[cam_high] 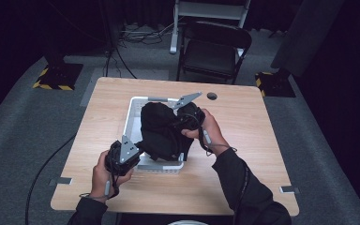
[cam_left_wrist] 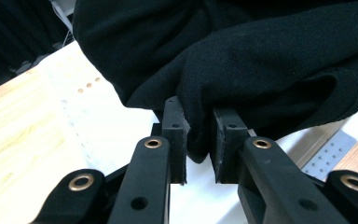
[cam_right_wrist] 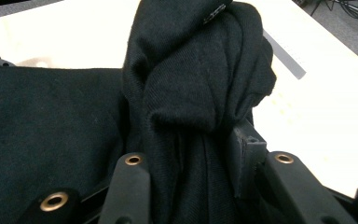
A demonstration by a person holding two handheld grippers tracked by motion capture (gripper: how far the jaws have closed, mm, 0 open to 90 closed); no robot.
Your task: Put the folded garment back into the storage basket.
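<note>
**Black garment held over basket by both grippers**

Over the white basket [cam_high: 132,123], which stands at mid-table, a black garment [cam_high: 161,129] is seen bunched, draping past the basket's near rim. The left gripper [cam_high: 130,153], at the basket's near-left corner, is pinched on a fold of the garment's hem; its jaws are seen pressed against cloth in the left gripper view [cam_left_wrist: 196,140]. The right gripper [cam_high: 185,115], over the basket's far-right part, is clamped on a thick twisted bundle [cam_right_wrist: 191,116] of the same cloth.

The garment is judged soft, light and limp, without stiffness; it will sag and slide rather than break. A single-layer hem or seam is judged the better hold; the thick bundle may slip under tension.
</note>
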